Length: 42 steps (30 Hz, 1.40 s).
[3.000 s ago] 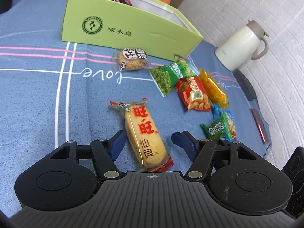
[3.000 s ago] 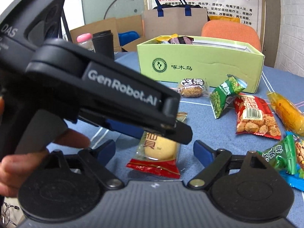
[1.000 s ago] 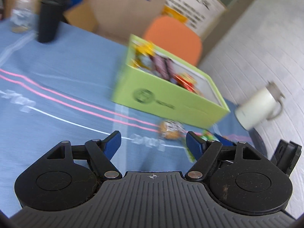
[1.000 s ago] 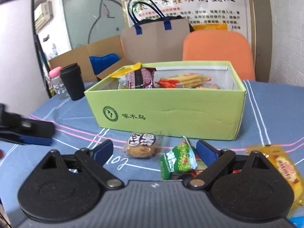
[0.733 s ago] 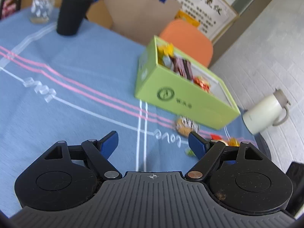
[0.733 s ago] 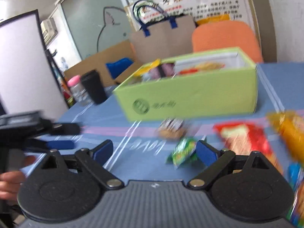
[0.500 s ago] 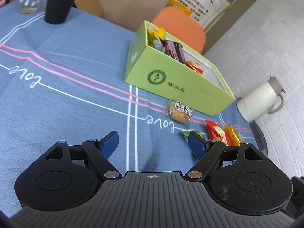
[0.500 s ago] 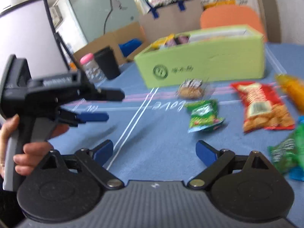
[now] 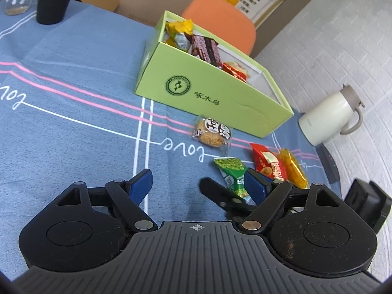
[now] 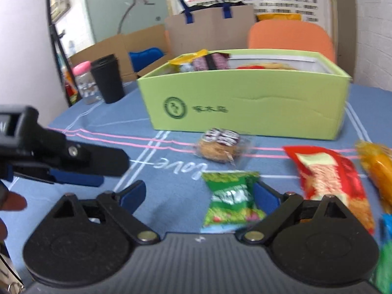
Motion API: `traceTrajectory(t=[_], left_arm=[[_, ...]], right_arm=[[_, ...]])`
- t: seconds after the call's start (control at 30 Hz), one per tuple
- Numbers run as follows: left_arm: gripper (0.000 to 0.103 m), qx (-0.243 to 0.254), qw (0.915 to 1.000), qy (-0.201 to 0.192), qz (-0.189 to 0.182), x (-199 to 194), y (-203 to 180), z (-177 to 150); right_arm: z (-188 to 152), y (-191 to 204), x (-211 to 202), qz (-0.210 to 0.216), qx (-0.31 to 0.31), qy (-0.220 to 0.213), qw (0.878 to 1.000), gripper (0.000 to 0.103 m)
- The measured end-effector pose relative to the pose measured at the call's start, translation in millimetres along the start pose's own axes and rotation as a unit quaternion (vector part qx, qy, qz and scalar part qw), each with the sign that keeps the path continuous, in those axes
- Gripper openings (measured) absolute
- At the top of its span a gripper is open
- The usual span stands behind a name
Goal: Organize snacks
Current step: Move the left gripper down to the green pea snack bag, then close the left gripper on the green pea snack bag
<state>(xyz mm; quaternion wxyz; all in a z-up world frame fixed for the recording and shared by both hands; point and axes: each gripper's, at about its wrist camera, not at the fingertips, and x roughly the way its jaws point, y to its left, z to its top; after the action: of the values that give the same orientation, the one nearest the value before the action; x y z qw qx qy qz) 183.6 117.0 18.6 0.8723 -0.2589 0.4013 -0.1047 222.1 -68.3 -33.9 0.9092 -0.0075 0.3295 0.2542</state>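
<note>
1. Left tool [image 9: 197, 183]: jaws spread wide over bare blue cloth, nothing between them; they have just been opening further; seen from the right wrist view as a black arm with a blue pad at left [image 10: 73, 169], part of a hand behind it.
2. Right tool [image 10: 199, 196]: jaws released, wide apart; the green pea packet [image 10: 231, 199] lies on the cloth between them, nearer the right-hand finger; the pads do not press it.
3. Counter [image 9: 73, 122]: covered in blue cloth with pink and white lines and the word "love".
4. Green box [image 9: 213, 93]: open-topped, lime-green, standing on the counter beyond the loose snacks; inside, a yellow packet [image 9: 180, 28], brown-wrapped bars [image 9: 204, 50] and a red-and-white rice cracker pack [image 9: 235, 69].
5. Round sesame cake [image 9: 212, 132]: in clear wrap, on the counter just in front of the box wall.
6. Green pea packet [image 9: 231, 172]: on the cloth nearer than the cake, beside the red packet.
7. Red peanut packet [image 9: 268, 165]: flat on the cloth; touching the orange-yellow packet [image 9: 292, 167] on its far side.
8. White thermal jug [image 9: 330, 118]: upright, at the counter's far right edge.
9. Black tumbler [image 10: 107, 82] and pink-capped clear jar [image 10: 84, 83]: side by side at the far left of the counter.
</note>
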Motion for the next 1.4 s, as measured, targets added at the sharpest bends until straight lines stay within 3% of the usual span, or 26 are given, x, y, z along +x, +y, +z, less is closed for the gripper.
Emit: traceTrajectory(t=[0.33, 0.47, 0.57, 0.73, 0.8, 0.87, 1.03, 1.1, 1.27, 1.4], left_arm=[[0.069, -0.005, 1.0, 0.006, 0.006, 1.6, 7.9, -4.2], [0.069, 0.01, 0.9994, 0.03, -0.014, 22.0, -7.9, -1.7], [0.067, 0.036, 0.9974, 0.058, -0.024, 43.4, -22.9, 7.5], [0.055, 0.084, 0.9918, 0.093, -0.024, 67.2, -41.1, 15.7], [0.041, 0.094, 0.9897, 0.105, -0.025, 72.3, -44.1, 18.0], [0.034, 0.116, 0.9848, 0.125, -0.031, 77.9, -46.7, 20.1], [0.022, 0.13, 0.9823, 0.135, -0.011, 78.2, -48.5, 13.0], [0.015, 0.123, 0.9824, 0.139, -0.021, 73.1, -45.5, 6.5], [0.016, 0.121, 0.9846, 0.124, -0.02, 51.4, -41.7, -16.5], [0.018, 0.123, 0.9844, 0.124, -0.023, 44.6, -45.7, -26.2]], right_arm=[[-20.7, 22.1, -24.0, 0.031, -0.001, -0.005, 1.0, 0.093], [-21.0, 17.3, -31.4, -0.011, 0.005, -0.016, 1.0, 0.093], [-23.3, 10.6, -35.3, -0.012, 0.022, -0.012, 1.0, 0.093], [-20.9, 9.2, -27.7, 0.008, 0.017, -0.003, 1.0, 0.093], [-16.9, 7.5, -18.5, 0.022, 0.009, 0.008, 1.0, 0.093], [-13.6, 7.0, -10.2, 0.038, -0.003, 0.018, 0.999, 0.094], [-11.5, 16.1, -8.7, 0.04, -0.032, 0.021, 0.998, 0.093], [-16.1, 19.3, -15.8, 0.045, -0.032, 0.016, 0.998, 0.093], [-31.5, 29.3, -32.5, 0.056, -0.04, 0.01, 0.998, 0.093], [-37.0, 30.7, -40.8, 0.039, -0.04, 0.01, 0.998, 0.093]])
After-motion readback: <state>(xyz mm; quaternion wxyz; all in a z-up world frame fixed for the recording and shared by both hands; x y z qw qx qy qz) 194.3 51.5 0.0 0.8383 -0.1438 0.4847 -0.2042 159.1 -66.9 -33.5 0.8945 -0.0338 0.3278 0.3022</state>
